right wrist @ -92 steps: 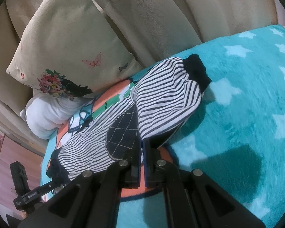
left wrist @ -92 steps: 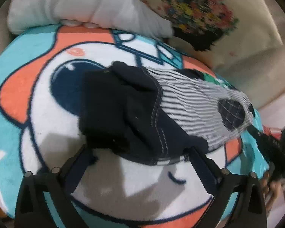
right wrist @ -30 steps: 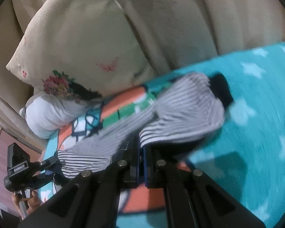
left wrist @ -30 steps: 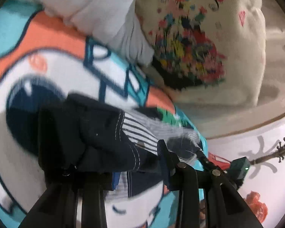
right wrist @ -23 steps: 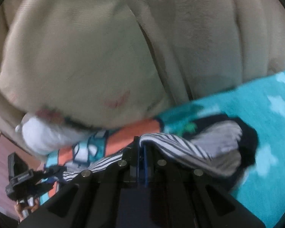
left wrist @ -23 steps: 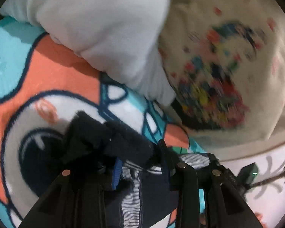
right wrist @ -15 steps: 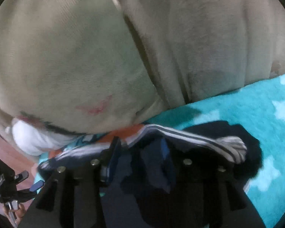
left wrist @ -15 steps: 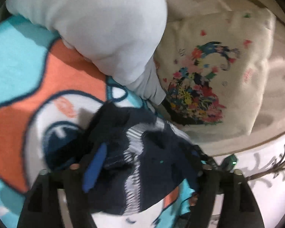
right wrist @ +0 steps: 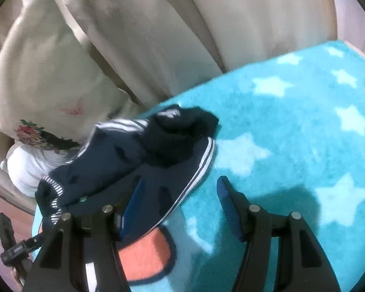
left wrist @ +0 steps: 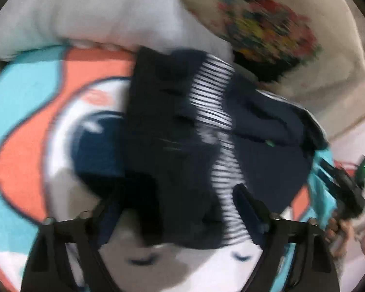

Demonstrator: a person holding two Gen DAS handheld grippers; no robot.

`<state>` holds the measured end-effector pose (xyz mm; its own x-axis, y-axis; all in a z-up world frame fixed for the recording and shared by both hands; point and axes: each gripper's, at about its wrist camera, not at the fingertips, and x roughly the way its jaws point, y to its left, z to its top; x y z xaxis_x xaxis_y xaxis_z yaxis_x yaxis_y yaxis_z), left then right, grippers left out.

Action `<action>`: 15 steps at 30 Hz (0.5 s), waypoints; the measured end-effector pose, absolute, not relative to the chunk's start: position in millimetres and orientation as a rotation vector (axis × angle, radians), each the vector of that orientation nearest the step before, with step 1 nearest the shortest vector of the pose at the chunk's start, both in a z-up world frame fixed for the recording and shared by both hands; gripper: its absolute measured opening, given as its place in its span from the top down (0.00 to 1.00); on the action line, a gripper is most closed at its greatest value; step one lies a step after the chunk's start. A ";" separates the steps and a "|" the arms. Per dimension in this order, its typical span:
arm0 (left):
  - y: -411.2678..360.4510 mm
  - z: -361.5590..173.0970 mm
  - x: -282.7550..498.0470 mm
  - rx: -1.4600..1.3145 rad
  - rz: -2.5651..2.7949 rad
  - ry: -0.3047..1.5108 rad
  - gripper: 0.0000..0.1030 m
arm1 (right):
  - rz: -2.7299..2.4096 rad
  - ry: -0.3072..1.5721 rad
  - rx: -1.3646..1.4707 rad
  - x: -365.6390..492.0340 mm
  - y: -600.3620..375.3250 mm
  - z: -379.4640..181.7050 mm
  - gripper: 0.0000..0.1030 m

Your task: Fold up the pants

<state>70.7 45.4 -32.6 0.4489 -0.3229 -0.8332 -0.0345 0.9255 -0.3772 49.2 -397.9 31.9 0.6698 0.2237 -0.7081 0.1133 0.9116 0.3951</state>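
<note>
The small pants (left wrist: 182, 146) lie folded over on the cartoon-print blanket (left wrist: 24, 112), navy inner side up with a band of black-and-white stripes down the middle. In the right wrist view the pants (right wrist: 138, 160) show as a navy bundle with white stripe edges and a black cuff on top. My left gripper (left wrist: 172, 197) is open, its fingers straddling the near edge of the pants. My right gripper (right wrist: 180, 189) is open, its left finger over the pants' near edge and its right finger above the turquoise star blanket (right wrist: 292, 133).
A white pillow (left wrist: 97, 12) and a cream flower-print pillow (left wrist: 279, 24) lie just behind the pants. Cream curtains (right wrist: 182, 24) hang beyond the bed. The other gripper shows at the right edge of the left wrist view (left wrist: 345, 189) and at the lower left of the right wrist view (right wrist: 12, 248).
Both grippers held the pants shut, carried the near half up and over toward the pillows, then opened and let go. The pants now lie folded with the navy side up.
</note>
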 end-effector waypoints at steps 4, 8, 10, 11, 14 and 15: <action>35.4 -29.6 72.0 -0.240 -0.130 1.100 0.72 | 0.040 0.828 0.396 64.6 -388.3 20.9 0.62; 60.4 -17.1 65.0 -0.302 -0.154 1.099 0.84 | 0.128 0.897 0.517 61.5 -391.3 22.0 0.97; 74.4 -6.2 58.7 -0.310 -0.148 1.084 0.84 | 0.176 0.884 0.547 47.1 -391.1 31.5 0.97; 80.8 -1.2 55.7 -0.312 -0.146 1.077 0.84 | 0.197 0.877 0.558 38.2 -390.7 37.6 0.97; 106.7 18.5 42.1 -0.292 -0.103 1.036 0.88 | 0.246 0.860 0.567 9.8 -387.6 54.7 0.97; 108.8 23.5 40.1 -0.296 -0.097 1.027 0.88 | 0.258 0.858 0.570 1.8 -386.2 58.5 0.97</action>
<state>40.1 108.8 23.5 0.5173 -0.2174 -0.8277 -0.0581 0.9560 -0.2874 1.8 -386.2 58.5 0.6350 0.4349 -0.6385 0.0099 0.8219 0.5696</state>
